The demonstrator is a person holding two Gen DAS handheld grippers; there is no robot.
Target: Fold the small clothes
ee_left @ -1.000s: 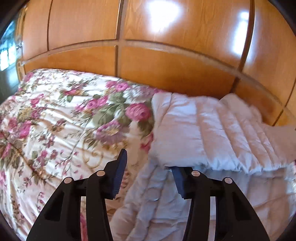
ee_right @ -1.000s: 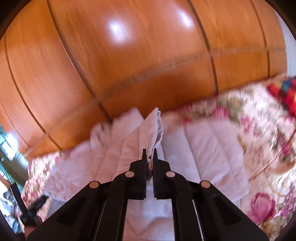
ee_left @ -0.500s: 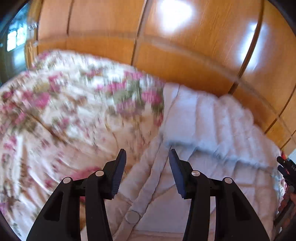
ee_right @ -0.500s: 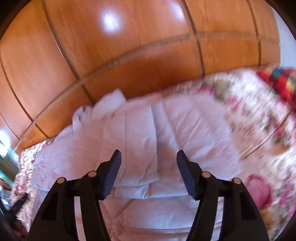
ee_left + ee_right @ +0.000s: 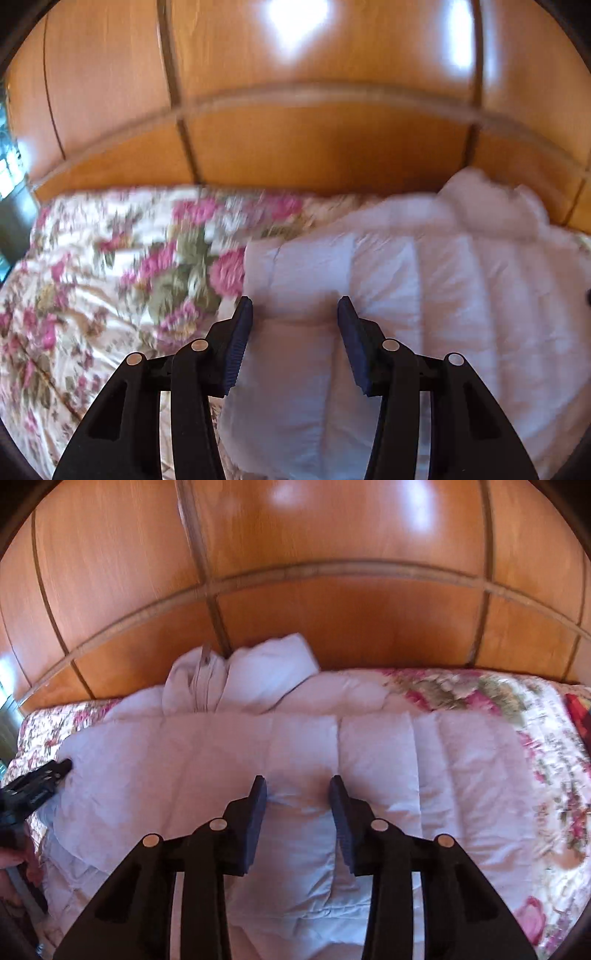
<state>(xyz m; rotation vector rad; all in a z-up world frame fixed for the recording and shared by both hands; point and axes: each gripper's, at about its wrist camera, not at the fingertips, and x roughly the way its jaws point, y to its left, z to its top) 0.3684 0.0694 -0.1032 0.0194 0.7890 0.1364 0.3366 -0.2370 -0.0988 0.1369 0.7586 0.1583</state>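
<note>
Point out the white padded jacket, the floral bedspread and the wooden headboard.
white padded jacket [image 5: 295, 746]: right wrist view, on the folded quilted top panel.
floral bedspread [image 5: 110, 280]: left wrist view, on the flowered cloth left of the jacket.
wooden headboard [image 5: 332, 620]: right wrist view, on a middle panel.

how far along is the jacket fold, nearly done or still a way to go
Done: the white quilted jacket lies on the floral bedspread with one flap laid across its body. In hand: nothing. The right gripper has just been closing, but its jaws stand apart over the fabric; the left gripper is open at the jacket's edge. Left: the bunched collar end and probably further folds.
</note>
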